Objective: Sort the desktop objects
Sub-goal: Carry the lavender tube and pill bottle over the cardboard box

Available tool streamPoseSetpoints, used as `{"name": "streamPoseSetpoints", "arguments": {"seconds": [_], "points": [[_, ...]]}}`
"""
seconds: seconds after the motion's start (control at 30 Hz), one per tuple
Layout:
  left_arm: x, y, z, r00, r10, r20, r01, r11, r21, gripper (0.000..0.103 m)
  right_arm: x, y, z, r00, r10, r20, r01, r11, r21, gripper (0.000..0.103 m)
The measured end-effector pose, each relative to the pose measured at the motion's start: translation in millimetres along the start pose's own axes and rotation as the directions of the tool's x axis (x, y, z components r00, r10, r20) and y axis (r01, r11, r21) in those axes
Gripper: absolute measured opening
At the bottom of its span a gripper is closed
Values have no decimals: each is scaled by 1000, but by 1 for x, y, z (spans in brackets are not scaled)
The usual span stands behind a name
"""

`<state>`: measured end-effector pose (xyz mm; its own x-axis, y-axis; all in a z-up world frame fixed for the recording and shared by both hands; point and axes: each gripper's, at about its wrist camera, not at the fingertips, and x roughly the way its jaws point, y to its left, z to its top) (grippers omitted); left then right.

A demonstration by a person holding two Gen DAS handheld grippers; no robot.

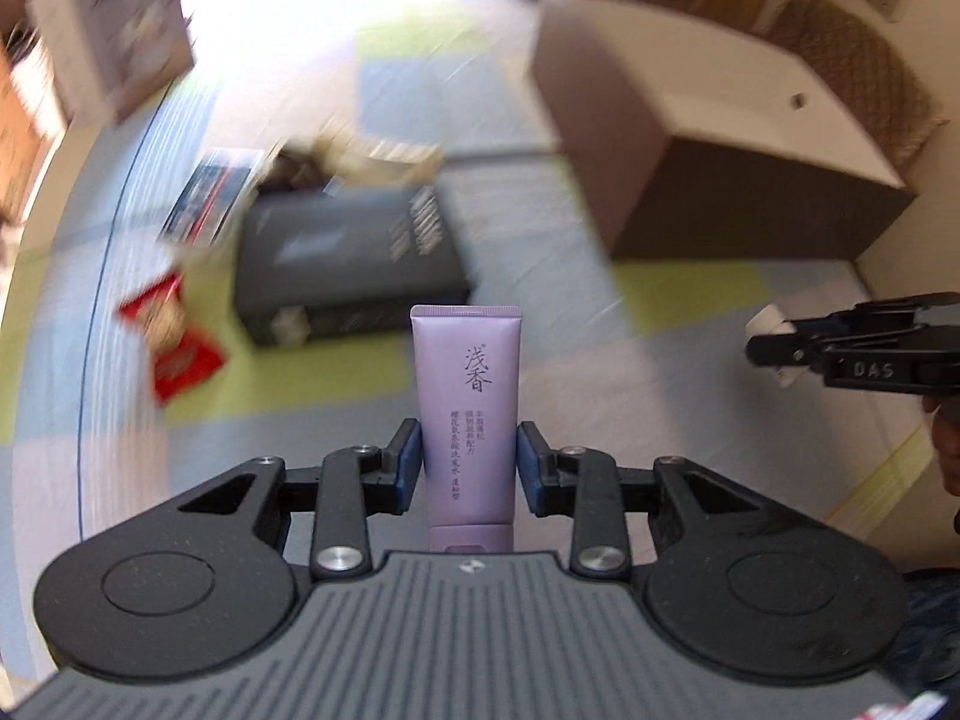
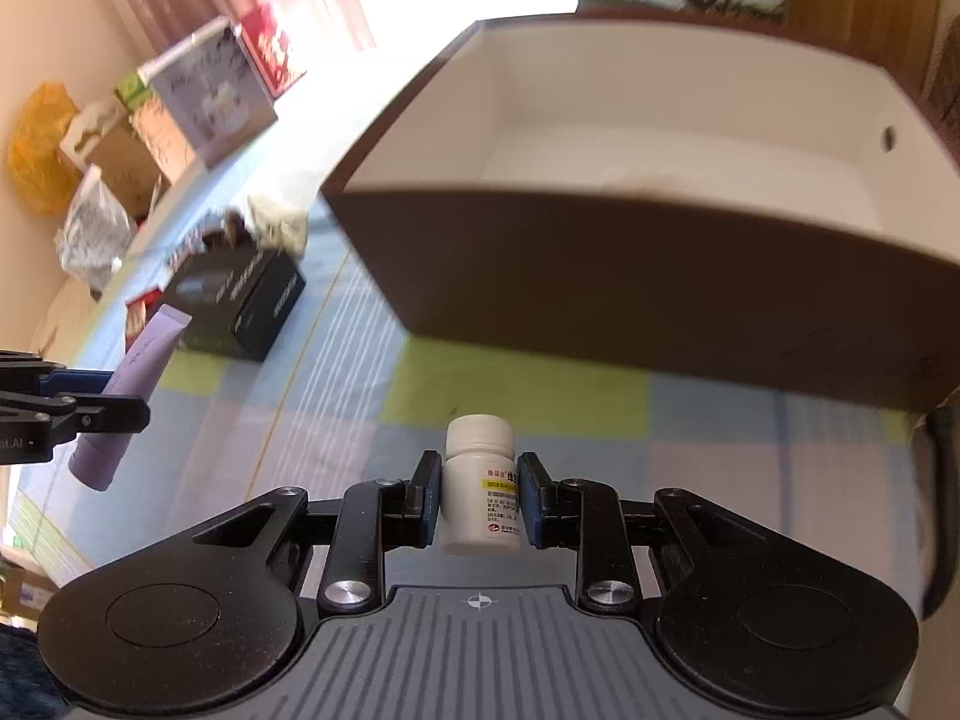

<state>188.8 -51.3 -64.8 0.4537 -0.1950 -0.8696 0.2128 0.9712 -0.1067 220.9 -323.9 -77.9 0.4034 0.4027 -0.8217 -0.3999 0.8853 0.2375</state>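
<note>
Right wrist view: right gripper [image 2: 478, 495] clenched pill bottle [image 2: 478, 489], left gripper [image 1: 467, 462] clenched tube [image 1: 468, 414]; box [image 2: 630, 276] at 12 o'clock, should clear rim before release.

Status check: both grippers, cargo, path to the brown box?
Left gripper shut on purple tube. Right gripper shut on white bottle. Brown box open ahead, nothing in between.

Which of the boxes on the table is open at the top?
The big brown box, with its white inside showing. The black box to its left lies closed.
</note>
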Motion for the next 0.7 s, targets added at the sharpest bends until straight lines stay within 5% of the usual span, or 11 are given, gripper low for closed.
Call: {"name": "streamPoseSetpoints", "arguments": {"seconds": [0.7], "points": [[-18,-108,105,970,-115,213,90,988,123,28,-88,-92,55,969,-27,247,11,998,65,24]]}}
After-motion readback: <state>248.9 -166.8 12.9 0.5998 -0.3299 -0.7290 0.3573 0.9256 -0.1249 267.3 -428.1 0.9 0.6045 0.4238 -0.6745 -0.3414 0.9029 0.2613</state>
